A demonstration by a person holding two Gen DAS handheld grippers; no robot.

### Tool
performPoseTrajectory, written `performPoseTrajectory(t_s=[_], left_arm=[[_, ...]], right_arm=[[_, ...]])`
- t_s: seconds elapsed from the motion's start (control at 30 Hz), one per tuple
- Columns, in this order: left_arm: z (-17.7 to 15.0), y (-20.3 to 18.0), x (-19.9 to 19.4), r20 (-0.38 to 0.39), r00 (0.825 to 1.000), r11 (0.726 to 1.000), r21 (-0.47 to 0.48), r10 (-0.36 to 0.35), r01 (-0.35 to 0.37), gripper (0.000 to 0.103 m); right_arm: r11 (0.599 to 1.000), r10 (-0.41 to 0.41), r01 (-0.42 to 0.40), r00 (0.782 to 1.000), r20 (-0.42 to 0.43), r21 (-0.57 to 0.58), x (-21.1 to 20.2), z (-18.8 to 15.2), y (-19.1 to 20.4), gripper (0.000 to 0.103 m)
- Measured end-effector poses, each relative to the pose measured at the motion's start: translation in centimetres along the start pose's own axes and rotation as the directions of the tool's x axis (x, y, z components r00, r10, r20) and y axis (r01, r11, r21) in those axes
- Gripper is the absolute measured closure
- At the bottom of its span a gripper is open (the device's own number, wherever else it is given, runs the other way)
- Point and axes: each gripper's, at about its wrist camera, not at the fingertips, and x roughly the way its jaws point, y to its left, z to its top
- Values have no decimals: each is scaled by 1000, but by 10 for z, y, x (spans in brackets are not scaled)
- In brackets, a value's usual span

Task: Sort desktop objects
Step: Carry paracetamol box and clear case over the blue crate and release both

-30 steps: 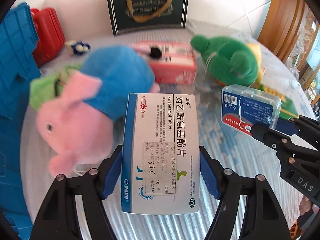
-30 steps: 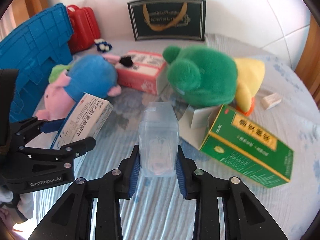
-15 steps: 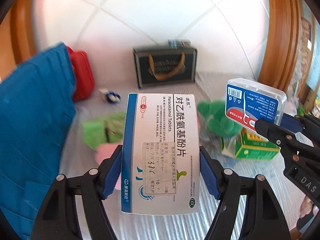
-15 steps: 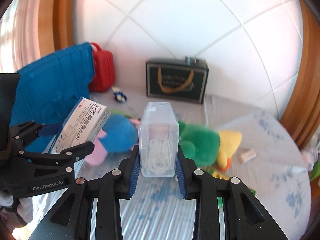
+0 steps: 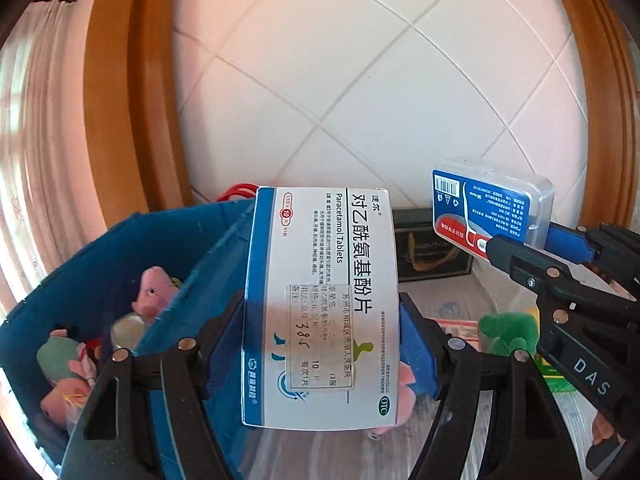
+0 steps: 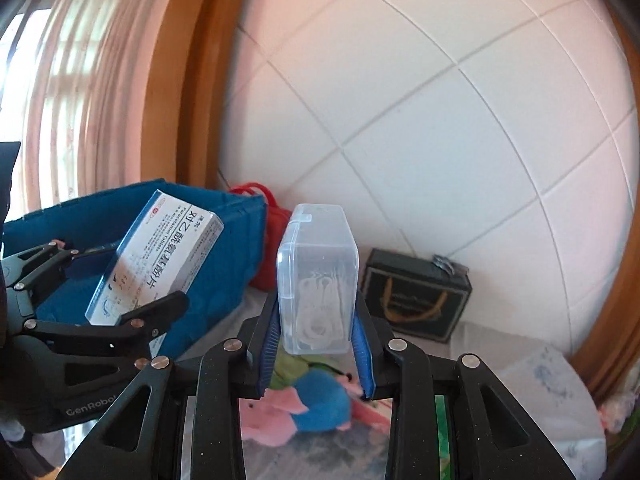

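Note:
My left gripper (image 5: 322, 344) is shut on a white and blue paracetamol tablet box (image 5: 324, 300), held high beside the rim of a blue storage basket (image 5: 80, 264); the box also shows in the right wrist view (image 6: 156, 258). My right gripper (image 6: 316, 344) is shut on a clear plastic floss-pick box (image 6: 318, 280), lifted above the table; in the left wrist view its blue label (image 5: 488, 208) faces me at the right. The basket (image 6: 236, 264) holds several small plush toys (image 5: 154, 292).
A blue and pink plush (image 6: 304, 404) lies on the tablecloth below my right gripper. A green plush (image 5: 508, 332), a pink box (image 5: 460, 326), a dark gift bag (image 6: 416, 296) and a red case (image 6: 272, 240) stand by the tiled wall.
Both grippers have risen and tilted up with their boxes. The left one has swung left to the blue basket, whose inside now shows.

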Motion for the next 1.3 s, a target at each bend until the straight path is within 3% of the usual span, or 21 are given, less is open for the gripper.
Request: performPoseTrajectory(t_s=[0.23,0.37,0.5,0.63,0.73,0.83,1.03,1.23,1.3], left_arm=[[29,94,-36,82,981,983,-62,176,-171,32],[27,155,-34,34,957,954,-98,288,-283,32],[18,203,-23,-40,945,939,-104,326,-328,32],[10,238,-6,-145,935,937,-86,323,-337,32],[5,252,10,-235,916,934,-75,325,-350,32],[-1,264,19,-294,913,939,-113,281,-325,32],[-6,266,19,-305,918,945,-123,254,-303,31],[-14,268,20,-300,921,948,-123,247,-295,29],[-16,270,19,-299,923,948,-130,241,-290,29]], right_arm=[[991,125,-119,988,91,-65,16,65,80,71],[978,192,-182,976,99,-97,33,88,132,71],[964,242,-234,969,58,-126,63,95,182,71],[950,273,-274,962,-27,-147,96,98,226,71],[936,300,-316,946,-118,-152,117,95,247,71],[928,297,-326,940,-169,-179,125,90,265,71],[919,300,-338,933,-197,-203,125,85,283,71],[925,288,-325,938,-195,-197,116,78,270,70],[929,281,-316,941,-188,-194,114,77,268,65]])
